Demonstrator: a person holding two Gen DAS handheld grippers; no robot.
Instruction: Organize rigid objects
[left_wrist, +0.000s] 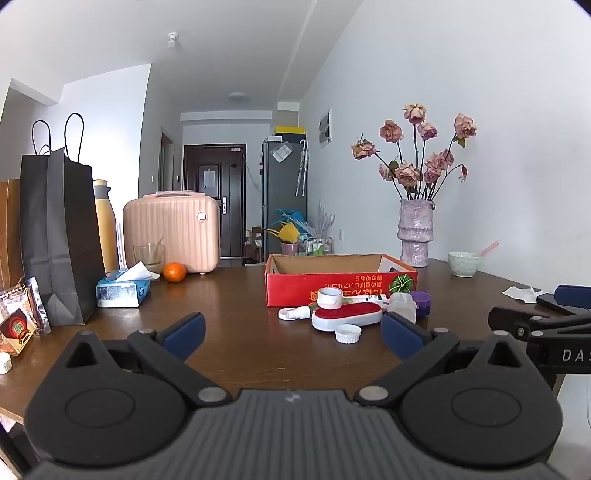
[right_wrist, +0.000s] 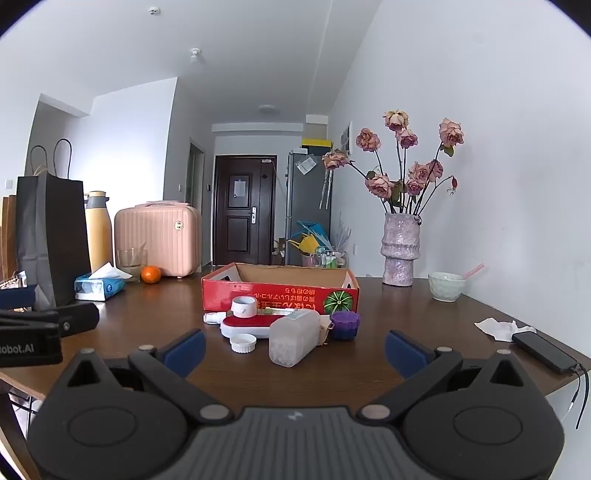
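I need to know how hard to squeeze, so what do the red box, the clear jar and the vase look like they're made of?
Red box: corrugated cardboard, printed outside, with raw brown inner walls and cut edges.
Clear jar: probably translucent, slightly frosted plastic; small white pieces show through it.
Vase: likely glazed ceramic, with a rough mottled pink-grey surface and ridged waist.

We read few texts here. In the left wrist view, the white letters "DAS" stand on the black body of the right gripper at the picture's right edge, cut off there. In the right wrist view, "obot.AI" stands in white on the body of the left gripper, its start cropped. The red cardboard box carries yellow East Asian characters printed upside down beside a green melon picture; we cannot read them
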